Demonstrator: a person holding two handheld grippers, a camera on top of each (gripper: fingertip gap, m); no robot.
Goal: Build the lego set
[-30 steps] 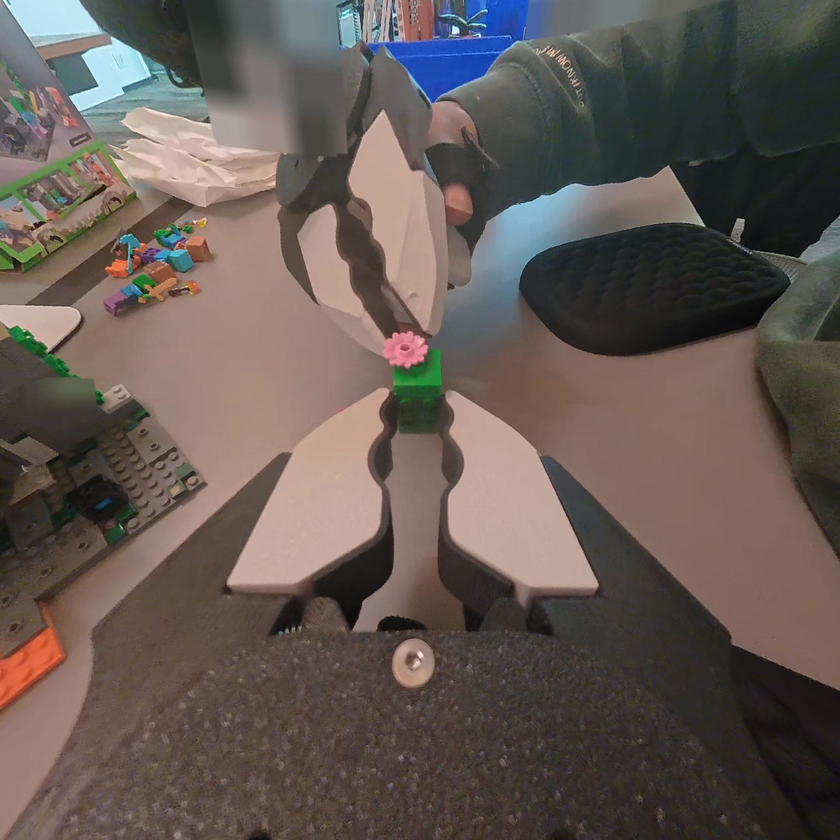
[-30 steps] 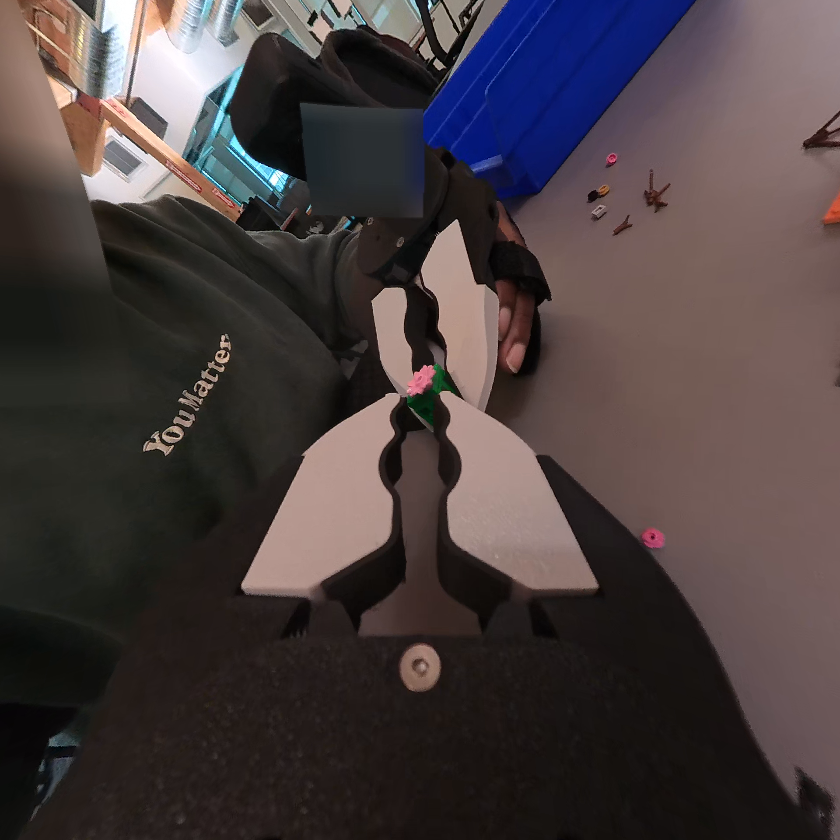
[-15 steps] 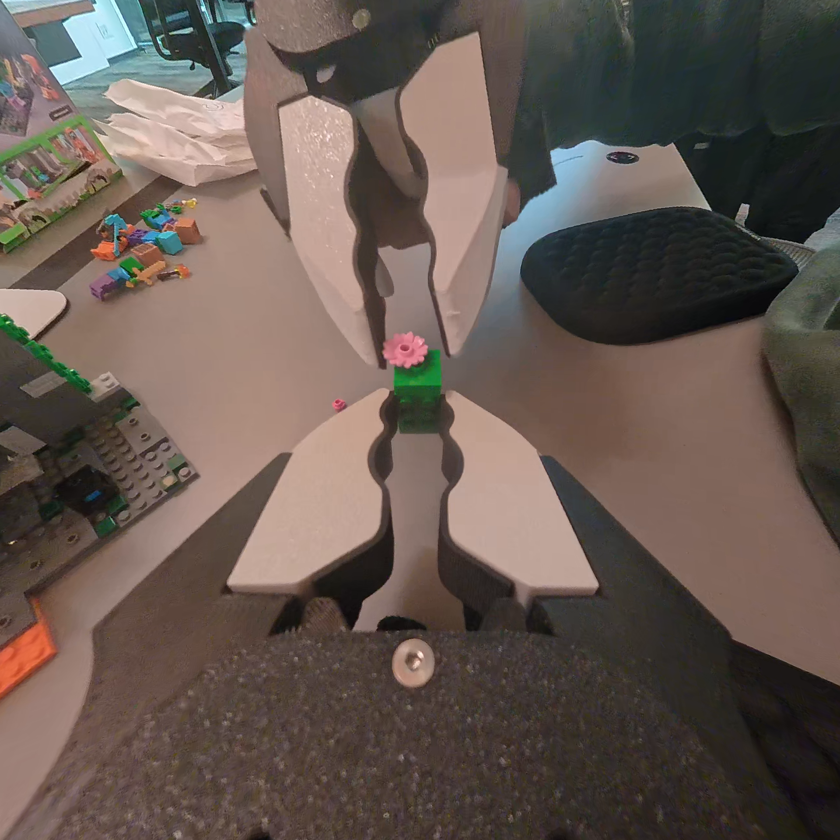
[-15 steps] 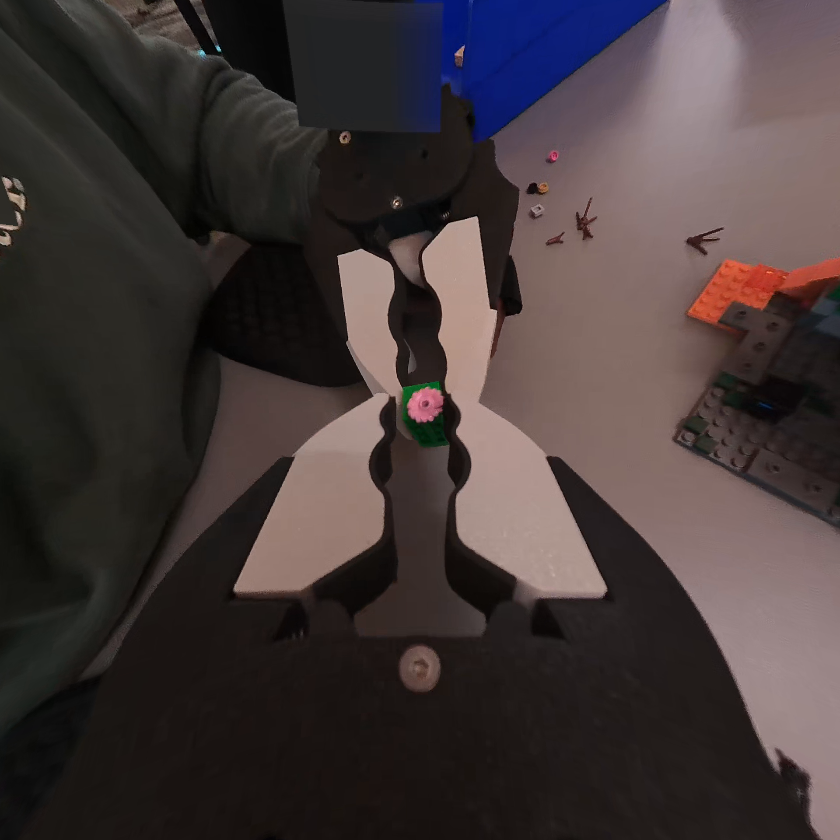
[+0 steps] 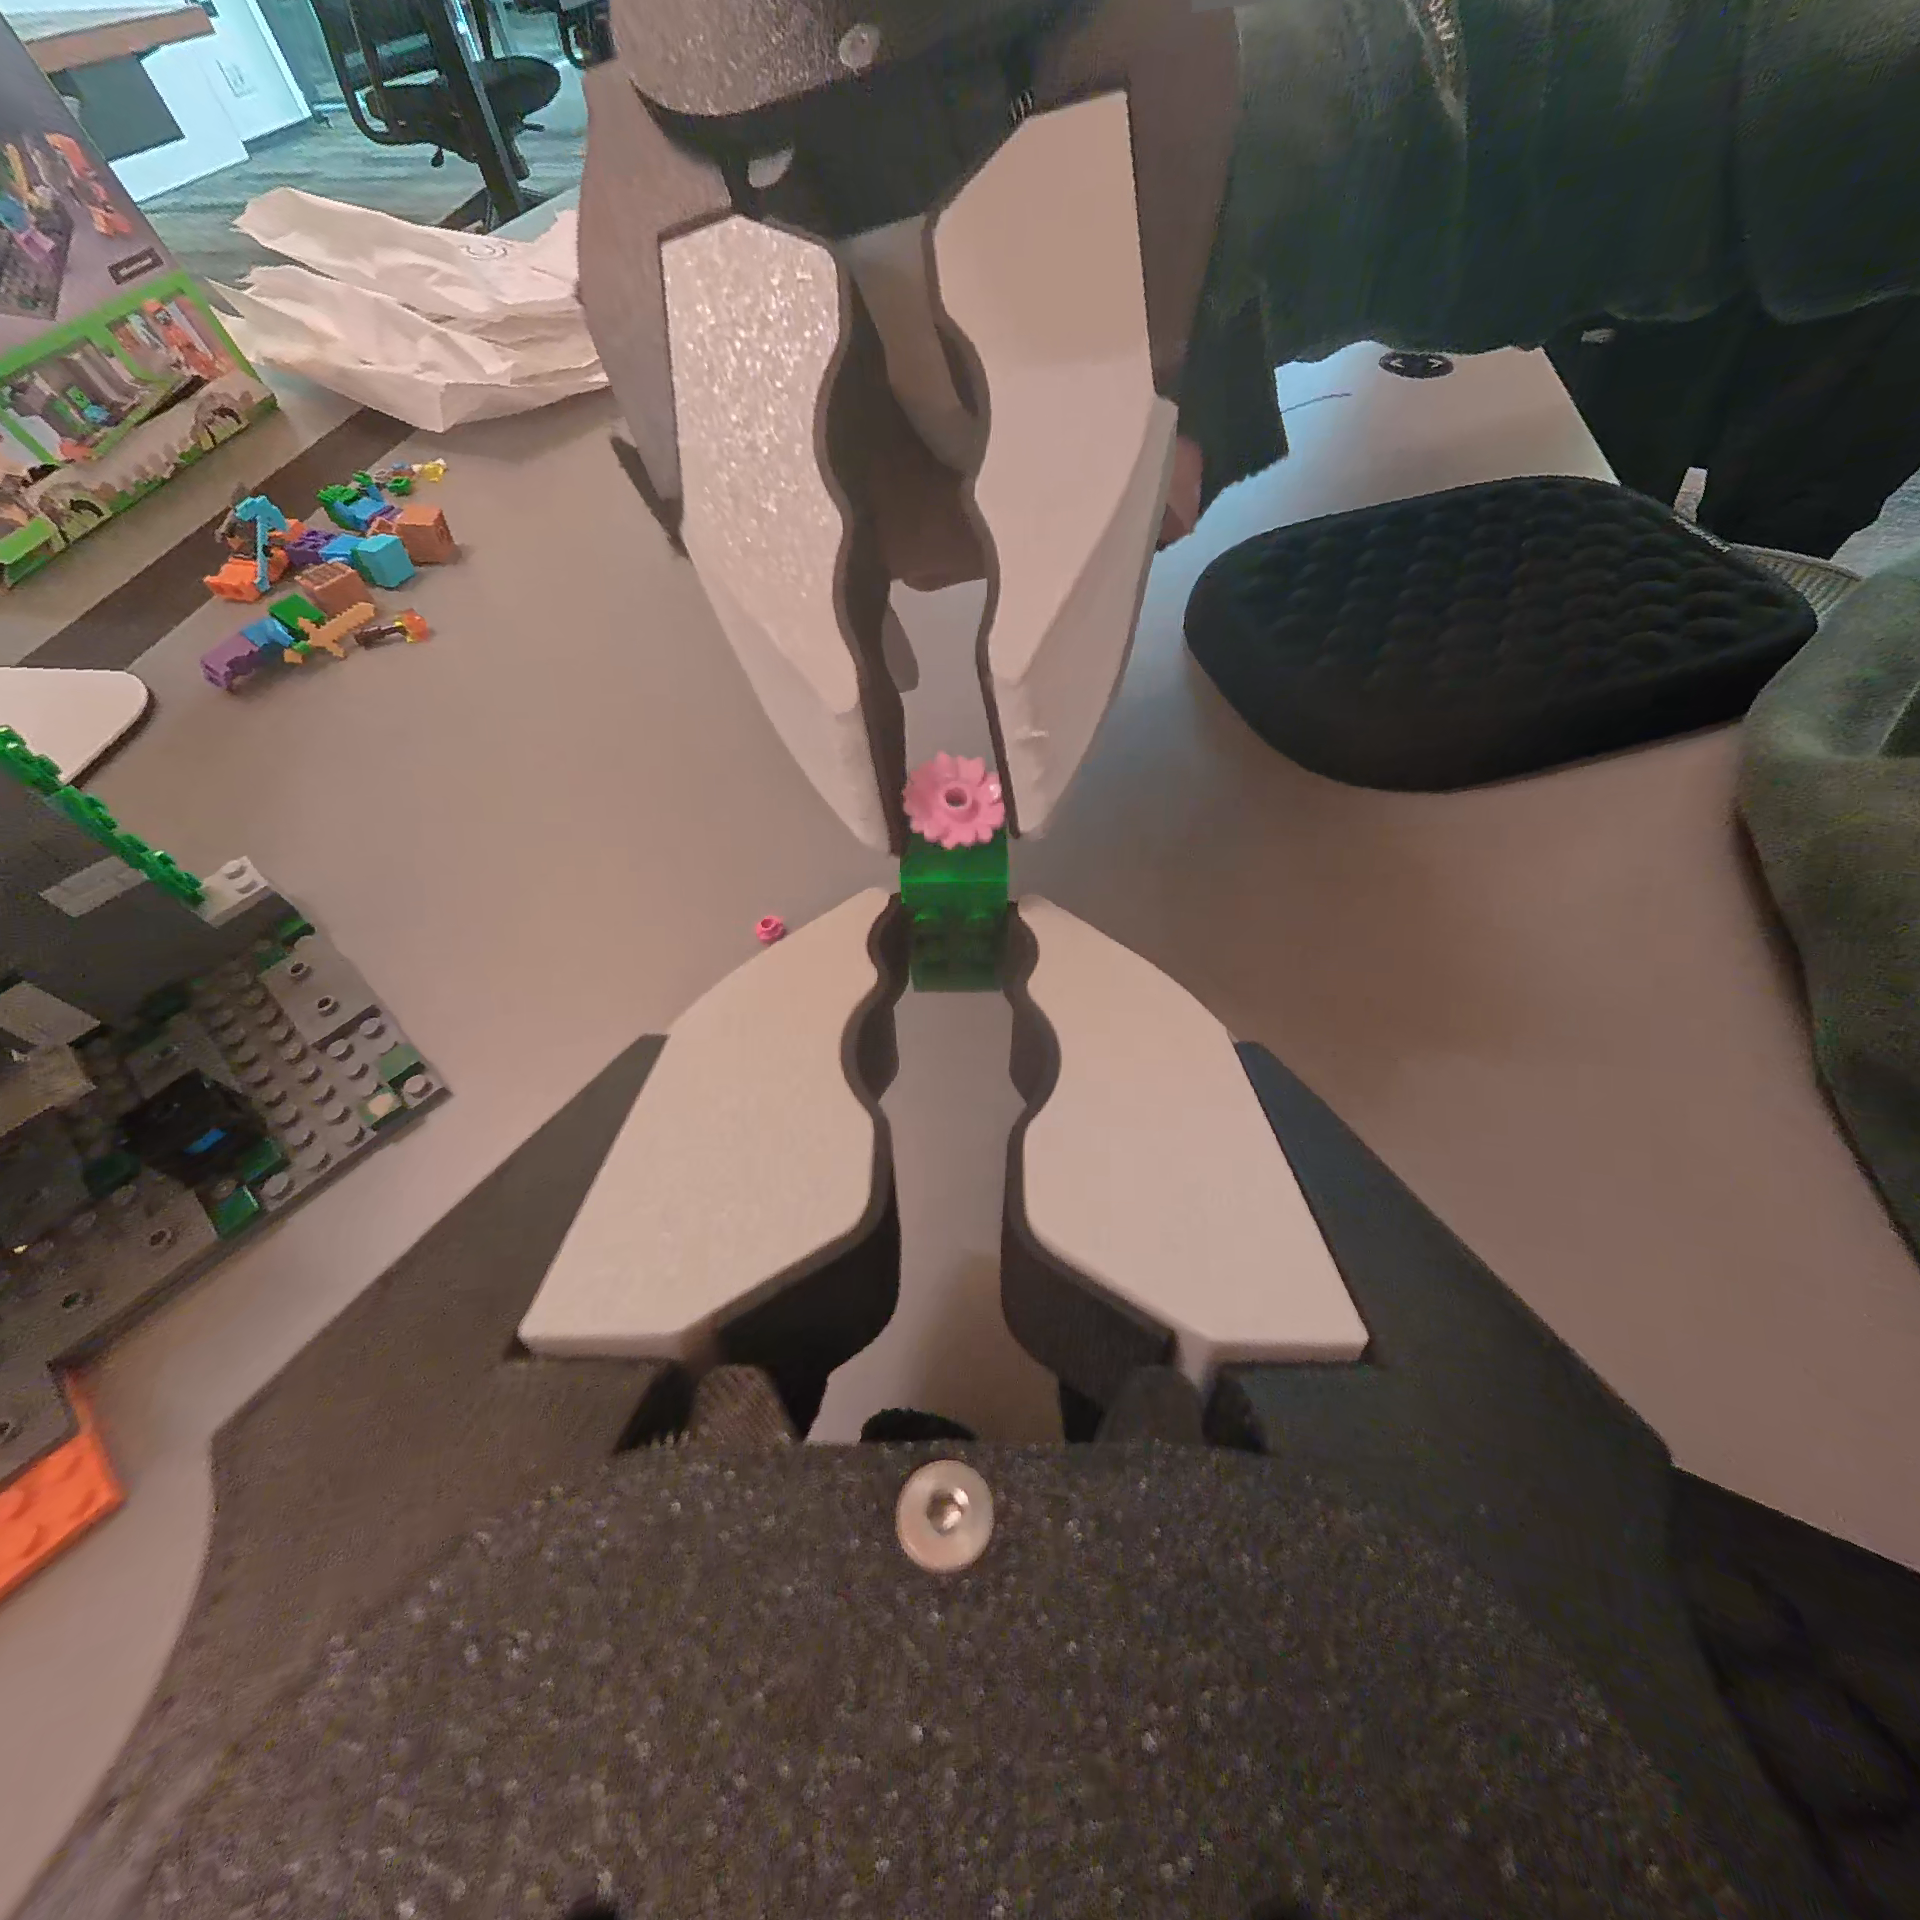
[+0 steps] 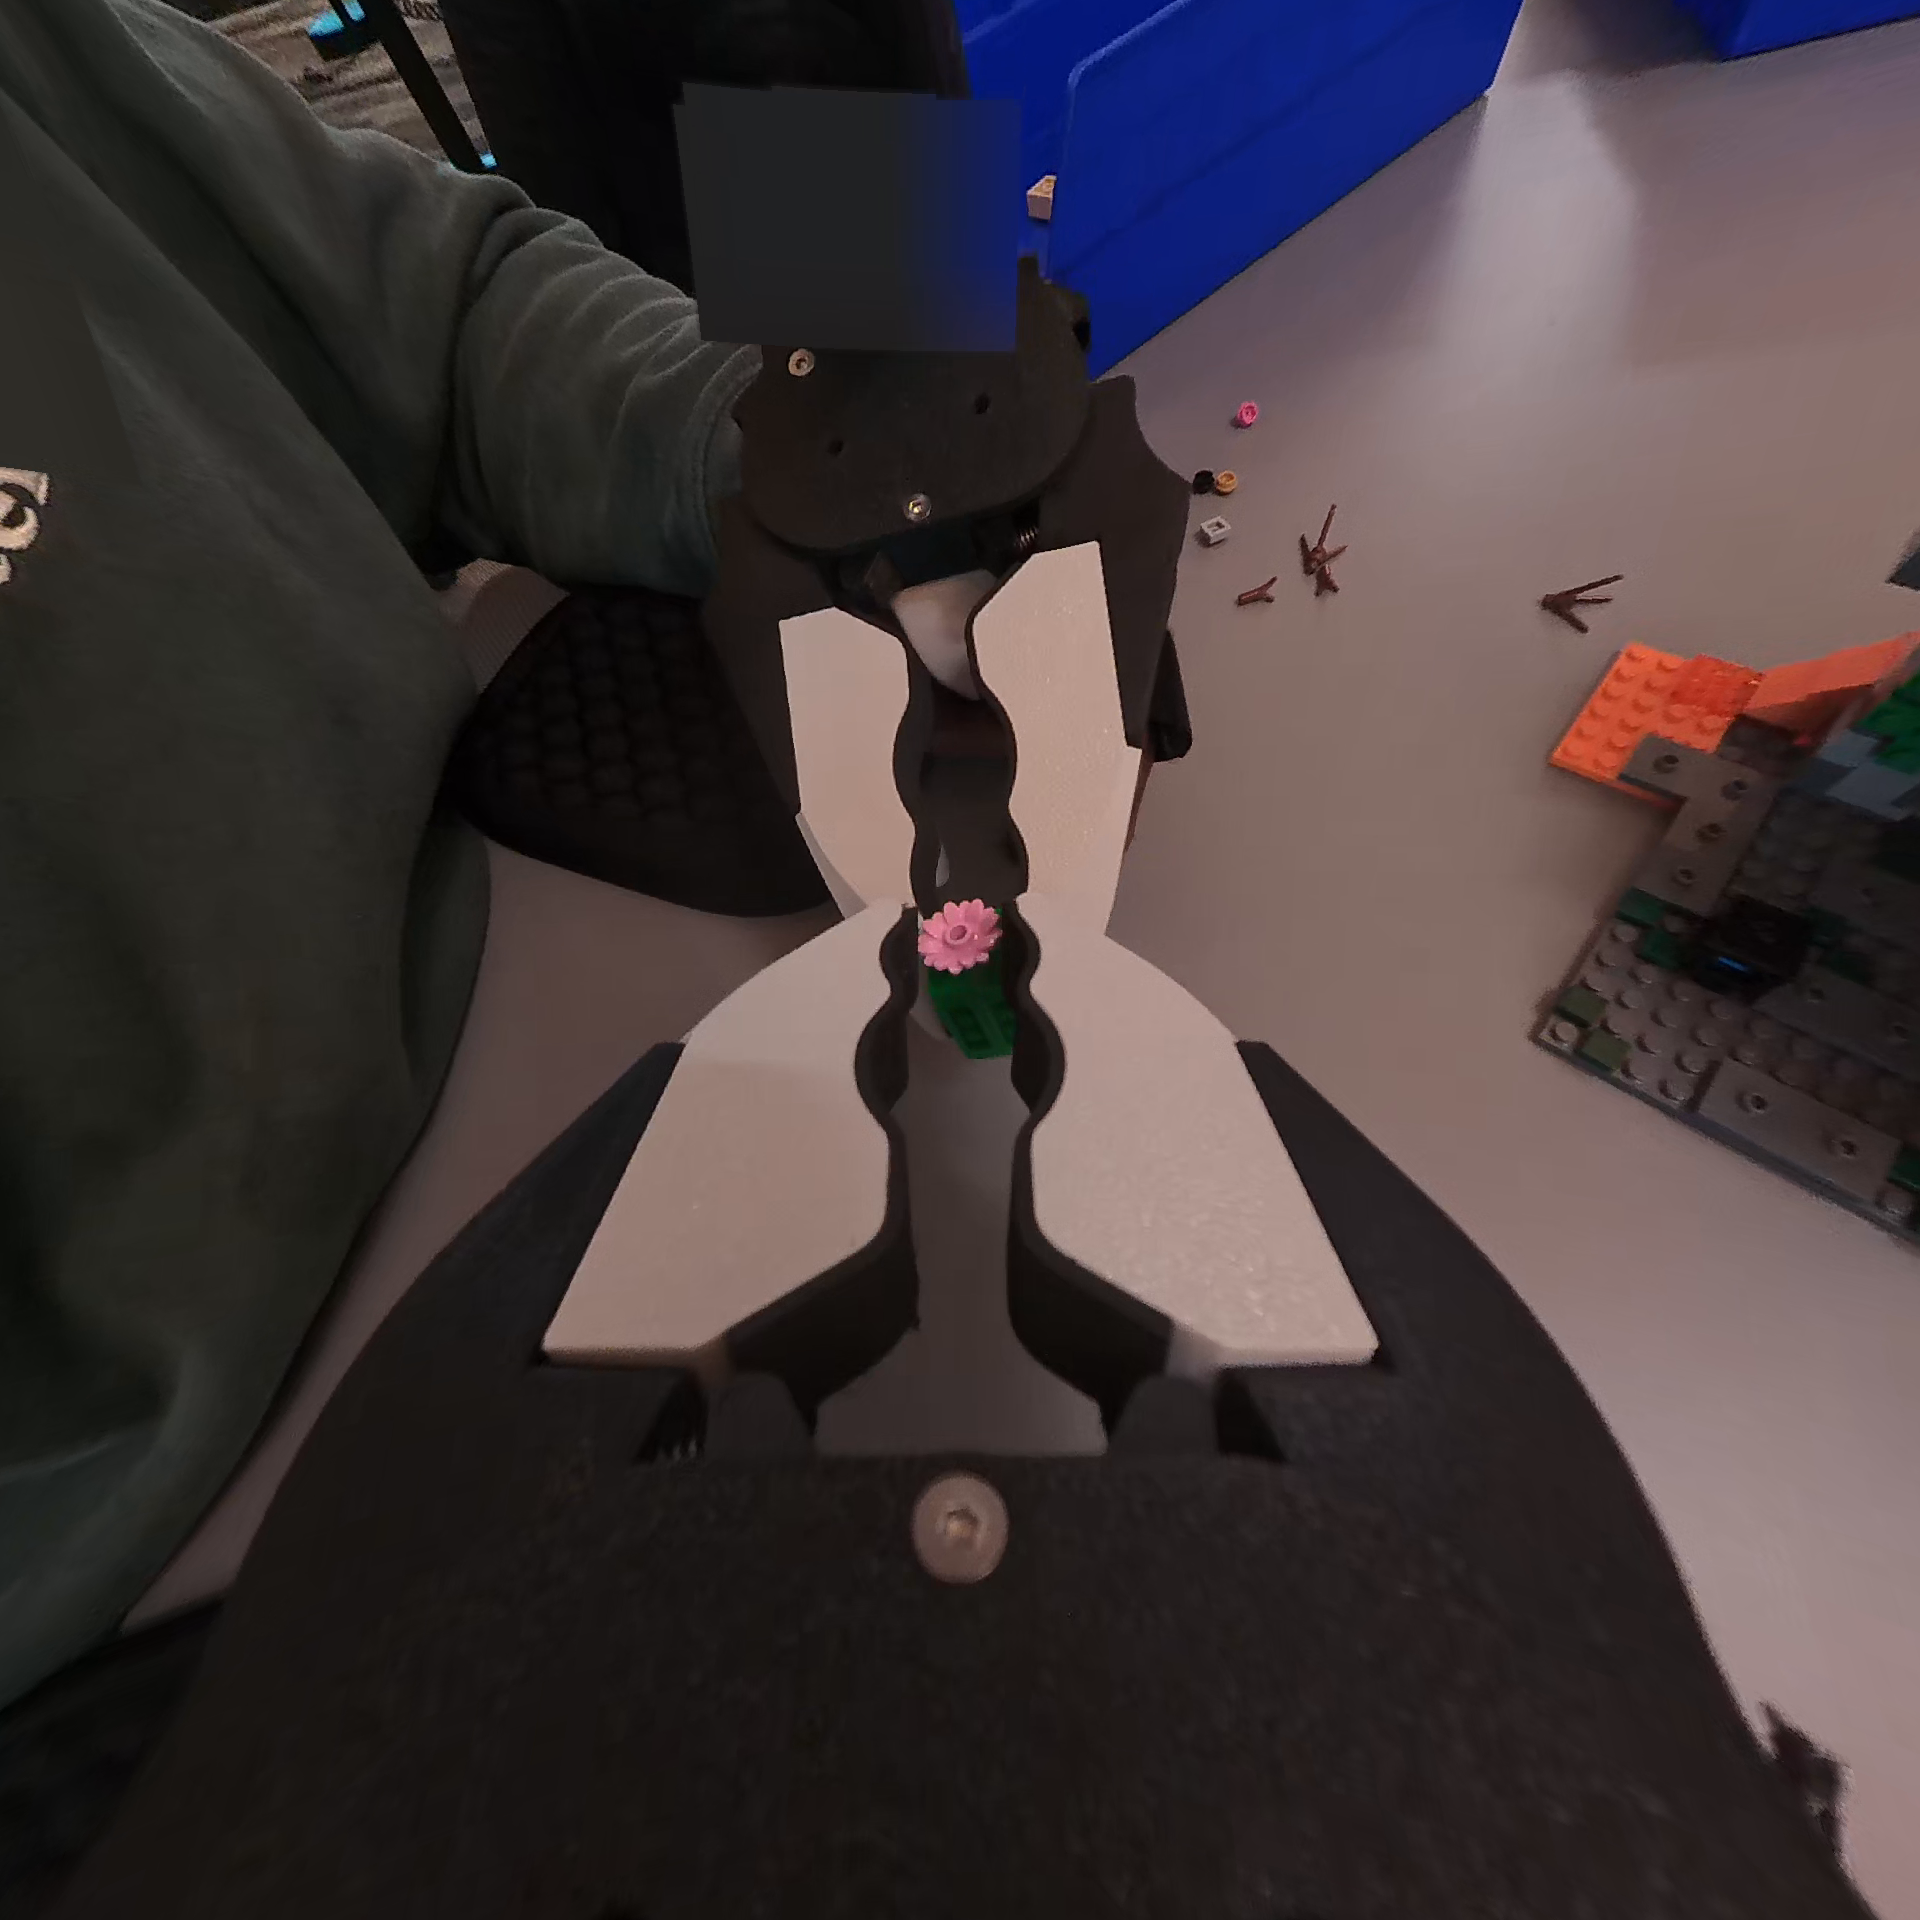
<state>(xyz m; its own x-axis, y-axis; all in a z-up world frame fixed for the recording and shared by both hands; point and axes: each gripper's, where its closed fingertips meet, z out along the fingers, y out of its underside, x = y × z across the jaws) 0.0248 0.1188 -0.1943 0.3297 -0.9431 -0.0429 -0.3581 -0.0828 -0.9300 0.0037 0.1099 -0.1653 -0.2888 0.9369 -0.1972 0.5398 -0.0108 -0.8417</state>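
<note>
Left gripper (image 5: 954, 920) clamps green brick (image 5: 954, 925); right gripper (image 6: 954, 935) apart, astride pink flower (image 5: 952, 798), contact unclear. Best: press flower straight down, brick steady.

The lego build (image 5: 156, 1122) runs off the left edge; the set box (image 5: 94, 343) is cropped too; small brown pieces (image 6: 1320, 556) stay indistinct.

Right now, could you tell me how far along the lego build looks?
Partly done. The grey-and-green model on its baseplate stands assembled at the table's edge. In hand: the left claw is shut on a green block with a pink flower already on top, and the right claw flanks the flower, open. Left: loose coloured bricks, brown twig pieces and a small pink stud are unplaced.
</note>
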